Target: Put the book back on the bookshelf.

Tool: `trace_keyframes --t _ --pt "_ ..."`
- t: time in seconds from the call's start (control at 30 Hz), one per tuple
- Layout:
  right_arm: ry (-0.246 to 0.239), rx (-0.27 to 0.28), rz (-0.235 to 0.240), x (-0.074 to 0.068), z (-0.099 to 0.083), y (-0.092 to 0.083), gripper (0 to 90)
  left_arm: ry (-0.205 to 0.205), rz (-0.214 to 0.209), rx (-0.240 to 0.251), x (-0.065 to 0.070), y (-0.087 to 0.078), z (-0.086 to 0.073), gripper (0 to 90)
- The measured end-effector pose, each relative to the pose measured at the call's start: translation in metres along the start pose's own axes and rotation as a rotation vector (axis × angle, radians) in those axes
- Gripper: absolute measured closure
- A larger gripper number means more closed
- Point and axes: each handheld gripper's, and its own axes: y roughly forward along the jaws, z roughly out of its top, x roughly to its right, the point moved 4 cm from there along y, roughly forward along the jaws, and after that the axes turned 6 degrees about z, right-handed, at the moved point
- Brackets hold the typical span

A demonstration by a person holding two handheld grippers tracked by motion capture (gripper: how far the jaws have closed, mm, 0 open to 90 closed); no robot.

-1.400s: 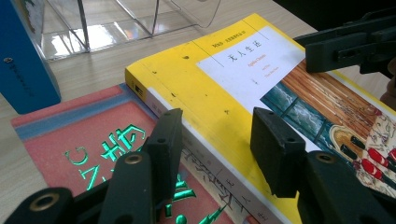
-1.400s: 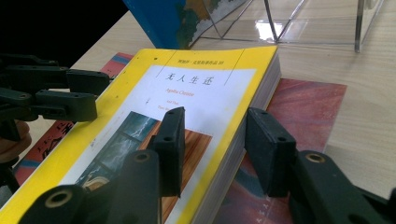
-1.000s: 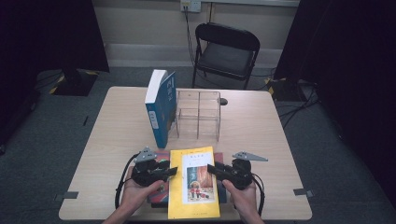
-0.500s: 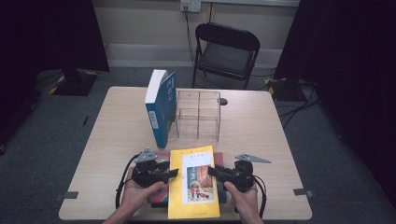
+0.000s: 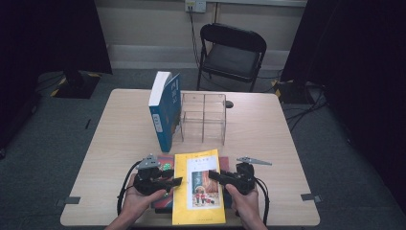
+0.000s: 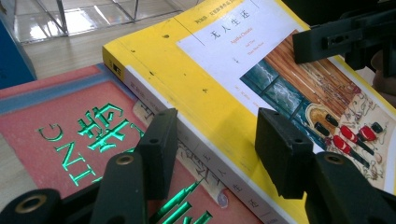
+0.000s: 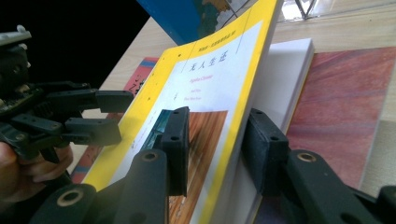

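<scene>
A yellow paperback (image 5: pixel 198 187) lies flat at the table's front middle, on top of a red book (image 5: pixel 163 163). My left gripper (image 5: pixel 178 181) reaches in from the left. In the left gripper view its jaws (image 6: pixel 215 140) straddle the yellow book's (image 6: pixel 210 79) spine edge, one over the red book (image 6: pixel 60 130) and one above the cover, and neither pad presses. They have just been closing a little. My right gripper (image 5: pixel 211 175) comes in from the right. Its jaws (image 7: pixel 217 140) are shut on the yellow book's (image 7: pixel 210 79) open edge, one pad on the cover and one on the pages.
A blue book (image 5: pixel 165 112) stands upright mid-table beside a clear acrylic divider box (image 5: pixel 203 117). Bare wooden table (image 5: pixel 268 143) lies to the right and left. A black folding chair (image 5: pixel 232 52) stands behind the table. A dark red cover (image 7: pixel 345 102) lies under the yellow book's right side.
</scene>
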Motion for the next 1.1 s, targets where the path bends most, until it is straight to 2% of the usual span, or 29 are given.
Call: trace_keyframes --t 0.17,0.3,0.4,0.43,0.5,0.53,0.57,0.6,0.83,0.87,0.93,1.1 --pt "0.006 -0.025 0.032 -0.004 -0.001 0.001 64.2 -0.002 0.0 0.001 0.0 0.0 0.0 49.4" --pt "0.001 -0.056 0.068 -0.006 -0.001 0.009 62.9 0.004 0.002 -0.001 0.001 0.001 0.0 46.1" --pt "-0.033 -0.071 0.068 -0.009 0.001 0.015 63.9 0.011 -0.003 -0.005 0.002 0.001 0.0 43.1" --pt "-0.03 -0.069 0.074 -0.009 0.002 0.015 65.2 0.004 -0.004 -0.005 0.002 0.002 0.0 42.3" --pt "-0.055 -0.046 0.094 -0.01 0.002 0.013 72.3 -0.006 -0.004 -0.004 0.0 0.002 0.001 41.7" --pt "-0.055 -0.046 0.094 -0.01 0.002 0.013 72.3 -0.006 -0.004 -0.004 0.0 0.002 0.001 41.7" --pt "-0.082 -0.014 0.11 -0.014 0.002 0.011 76.0 -0.001 0.0 -0.003 0.0 0.003 0.001 41.5" --pt "-0.099 -0.013 0.106 -0.016 0.003 0.01 77.0 -0.001 0.0 -0.003 0.0 0.003 0.001 40.8" --pt "-0.119 0.024 0.136 -0.02 0.004 0.007 79.2 -0.035 -0.017 0.002 -0.001 0.004 0.002 32.9" --pt "-0.133 0.045 0.153 -0.023 0.004 0.005 80.0 -0.054 -0.032 0.005 -0.002 0.004 0.002 30.5" --pt "-0.155 0.056 0.16 -0.026 0.005 0.004 80.6 -0.064 -0.046 0.005 -0.002 0.004 0.003 27.9" --pt "-0.197 0.071 0.181 -0.035 0.008 0.0 82.2 -0.074 -0.079 0.003 0.0 0.005 0.003 22.5"
